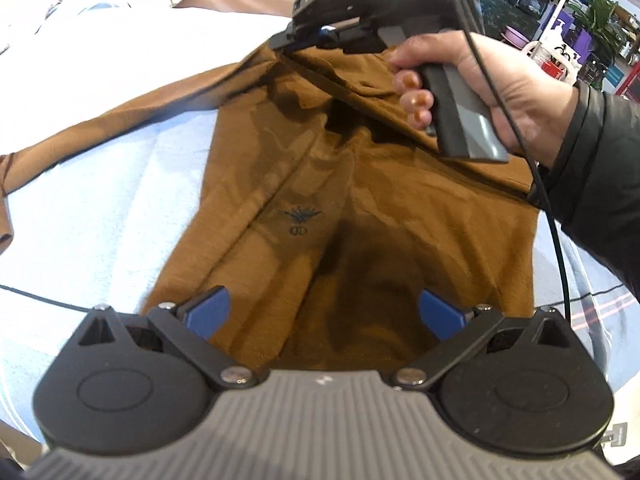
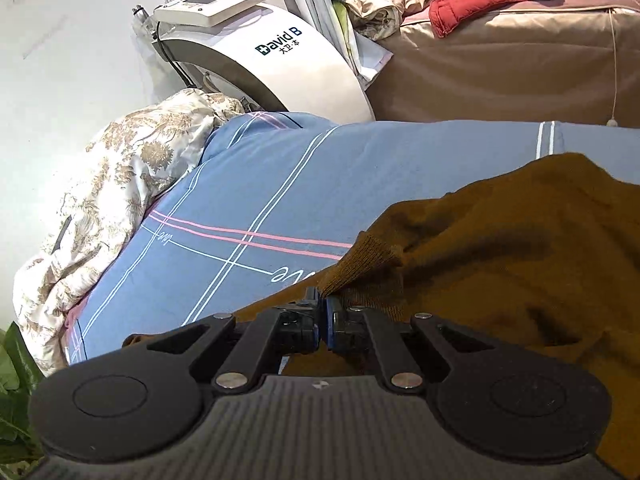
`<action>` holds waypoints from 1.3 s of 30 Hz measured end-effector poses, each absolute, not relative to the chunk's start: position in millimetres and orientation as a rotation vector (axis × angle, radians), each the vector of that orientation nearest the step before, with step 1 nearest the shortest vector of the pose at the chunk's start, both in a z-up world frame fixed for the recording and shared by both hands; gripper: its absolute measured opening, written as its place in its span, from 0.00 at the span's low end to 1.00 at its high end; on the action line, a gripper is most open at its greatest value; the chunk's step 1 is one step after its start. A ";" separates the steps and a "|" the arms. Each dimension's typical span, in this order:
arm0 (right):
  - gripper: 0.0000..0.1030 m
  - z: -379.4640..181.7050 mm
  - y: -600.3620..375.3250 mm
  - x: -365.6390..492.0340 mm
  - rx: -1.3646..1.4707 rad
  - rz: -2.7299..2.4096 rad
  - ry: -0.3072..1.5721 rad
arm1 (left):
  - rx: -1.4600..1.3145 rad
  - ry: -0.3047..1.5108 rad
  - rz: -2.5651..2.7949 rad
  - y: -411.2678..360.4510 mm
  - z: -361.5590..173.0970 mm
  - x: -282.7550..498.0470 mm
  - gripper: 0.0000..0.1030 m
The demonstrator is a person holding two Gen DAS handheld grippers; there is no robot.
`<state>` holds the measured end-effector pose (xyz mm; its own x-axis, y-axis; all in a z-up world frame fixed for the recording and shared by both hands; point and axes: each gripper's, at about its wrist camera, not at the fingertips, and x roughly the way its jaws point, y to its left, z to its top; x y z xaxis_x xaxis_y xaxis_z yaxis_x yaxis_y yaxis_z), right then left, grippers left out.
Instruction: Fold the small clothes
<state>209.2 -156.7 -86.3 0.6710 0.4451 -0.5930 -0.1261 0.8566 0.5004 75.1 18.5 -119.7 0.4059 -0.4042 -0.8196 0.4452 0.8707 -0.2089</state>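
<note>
A brown long-sleeved shirt (image 1: 340,184) with a small dark logo lies on a pale blue sheet (image 1: 100,208). One sleeve stretches out to the left. My left gripper (image 1: 324,312) is open, its blue pads wide apart just above the shirt's near part. My right gripper (image 1: 288,42) shows at the far end of the shirt, held by a hand, shut on the shirt's edge. In the right wrist view the right gripper (image 2: 322,312) is shut on a ribbed brown edge of the shirt (image 2: 500,248) and lifts it off the bed.
The bed has a blue cover with white and pink stripes (image 2: 248,200). A floral quilt (image 2: 120,168) lies at its left. A white machine (image 2: 256,56) stands behind, with a tan-covered couch (image 2: 500,64) bearing red clothes. Black cables (image 1: 560,240) trail near the right arm.
</note>
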 end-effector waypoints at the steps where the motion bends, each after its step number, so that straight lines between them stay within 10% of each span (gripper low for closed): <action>1: 0.07 -88.4 -153.8 210.8 0.443 0.335 0.775 | 0.051 1.023 -0.539 18.7 -119.5 77.0 1.00; 5: 0.08 -97.4 -147.6 212.9 0.455 0.333 0.779 | 0.040 1.031 -0.553 12.4 -116.7 80.8 1.00; 11: 0.87 -105.9 -175.8 194.8 0.653 0.279 0.766 | 0.065 1.036 -0.528 16.8 -118.3 75.2 1.00; 26: 0.96 -97.8 -320.9 -83.2 0.471 -0.126 0.705 | 0.116 1.085 -0.726 10.5 -123.8 21.0 1.00; 39: 0.87 -122.6 -226.8 -106.4 0.603 0.315 1.004 | 0.106 1.044 -0.408 104.1 -123.5 43.2 1.00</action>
